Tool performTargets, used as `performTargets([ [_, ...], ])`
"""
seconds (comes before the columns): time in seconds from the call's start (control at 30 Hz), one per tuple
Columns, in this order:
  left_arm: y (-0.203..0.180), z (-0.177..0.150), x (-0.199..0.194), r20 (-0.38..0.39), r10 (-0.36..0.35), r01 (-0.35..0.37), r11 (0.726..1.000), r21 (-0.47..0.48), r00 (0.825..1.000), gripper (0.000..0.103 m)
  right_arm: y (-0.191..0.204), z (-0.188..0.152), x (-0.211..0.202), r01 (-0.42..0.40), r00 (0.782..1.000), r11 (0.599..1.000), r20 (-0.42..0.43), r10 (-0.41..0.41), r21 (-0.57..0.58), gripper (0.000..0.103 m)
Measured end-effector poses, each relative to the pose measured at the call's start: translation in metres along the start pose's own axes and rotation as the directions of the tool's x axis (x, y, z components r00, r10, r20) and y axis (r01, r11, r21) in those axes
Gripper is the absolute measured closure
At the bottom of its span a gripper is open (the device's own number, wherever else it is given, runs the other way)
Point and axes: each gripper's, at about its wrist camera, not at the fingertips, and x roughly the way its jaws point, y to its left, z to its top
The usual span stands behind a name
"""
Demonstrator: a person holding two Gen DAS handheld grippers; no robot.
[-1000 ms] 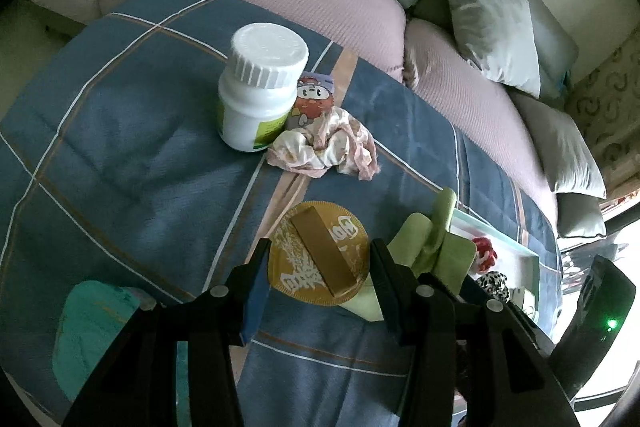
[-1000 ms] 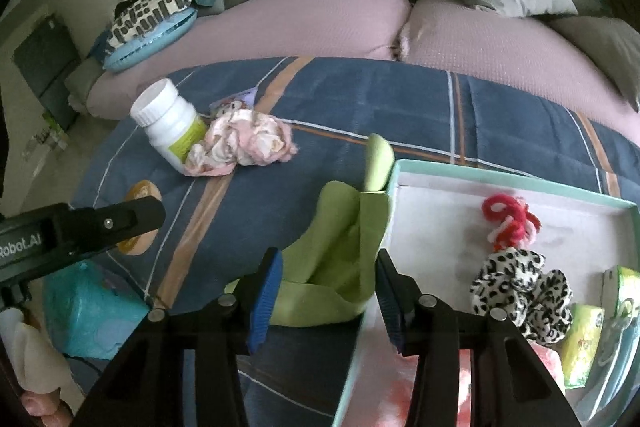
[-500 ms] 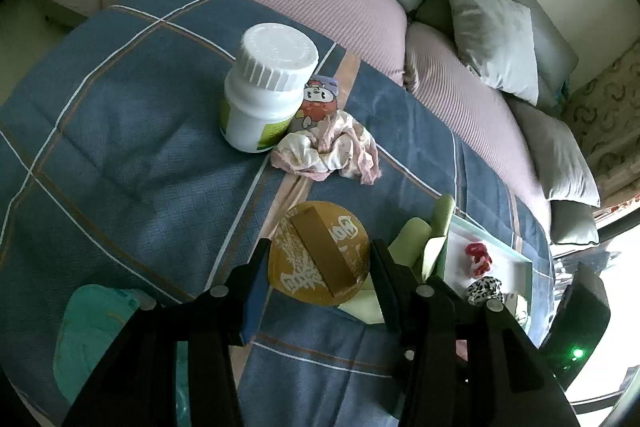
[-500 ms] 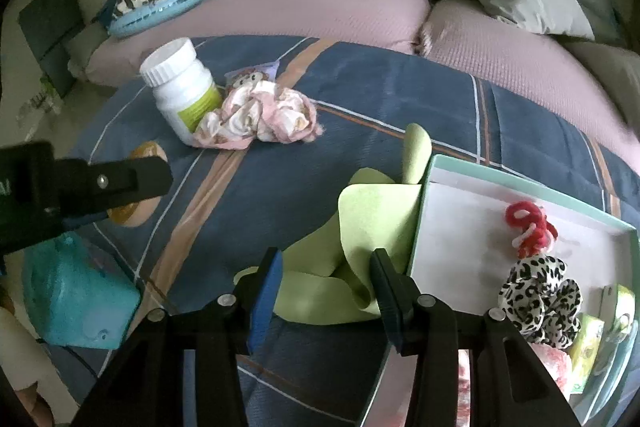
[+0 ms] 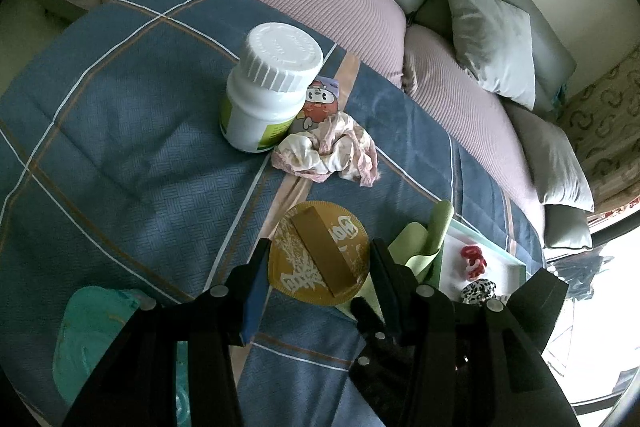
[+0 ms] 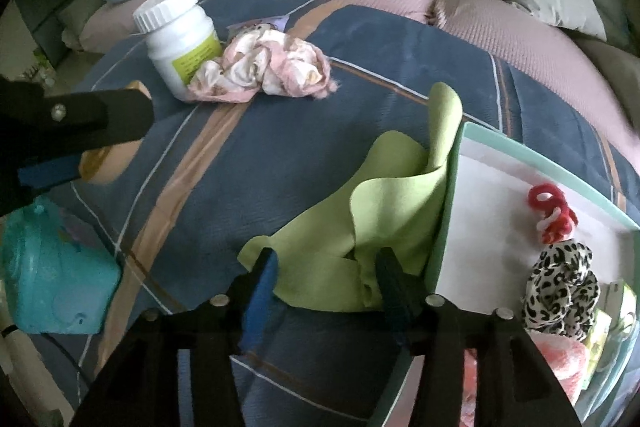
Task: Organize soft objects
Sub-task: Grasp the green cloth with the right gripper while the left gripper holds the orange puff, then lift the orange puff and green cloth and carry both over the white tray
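Right hand-held gripper (image 6: 326, 277) lowered, jaws opening over crumpled green cloth (image 6: 372, 211)

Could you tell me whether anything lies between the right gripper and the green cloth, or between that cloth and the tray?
Nothing visible does. The right gripper has its jaws opening astride the near end of the green cloth, which lies against the tray wall. The pink scrunchie and white bottle sit well away.

The bottle (image 6: 178, 35) stands on the blanket (image 6: 280, 155). Against its right side lies the crumpled scrunchie (image 6: 264, 67); farther right the cloth (image 6: 372, 223) leans on the tray's (image 6: 448, 227) left wall.
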Motion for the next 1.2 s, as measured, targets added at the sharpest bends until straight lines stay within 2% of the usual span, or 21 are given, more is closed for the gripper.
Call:
performTargets([
  [0.3, 0.000, 0.000, 0.000, -0.002, -0.001, 0.001, 1.000, 0.001, 1.000, 0.053, 0.011, -0.003, 0.005, 0.062, 0.998, 0.997, 0.005, -0.062, -0.055, 0.047],
  [0.47, 0.000, 0.000, 0.000, -0.002, 0.001, -0.001, 1.000, 0.004, 1.000, 0.053, -0.001, -0.004, 0.003, 0.070, 0.998, 0.998, 0.010, -0.070, 0.001, 0.079],
  [0.53, 0.000, 0.000, 0.000, -0.003, 0.003, -0.003, 1.000, 0.006, 1.000, 0.053, -0.006, -0.003, 0.003, 0.062, 0.998, 0.998, 0.012, -0.063, 0.029, 0.087],
  [0.67, -0.001, 0.000, 0.001, -0.004, 0.008, -0.008, 1.000, 0.010, 1.000, 0.053, -0.013, -0.002, 0.002, 0.036, 0.999, 0.997, 0.017, -0.038, 0.061, 0.094],
  [0.93, -0.004, 0.001, 0.001, 0.002, 0.016, -0.016, 1.000, 0.025, 1.000, 0.053, -0.025, -0.001, -0.022, -0.009, 0.997, 0.994, 0.072, 0.000, 0.113, 0.097],
  [1.2, -0.011, 0.000, -0.005, 0.024, 0.005, -0.006, 0.999, 0.043, 1.000, 0.053, -0.043, -0.004, -0.069, -0.064, 0.980, 0.984, 0.196, 0.031, 0.166, 0.097],
])
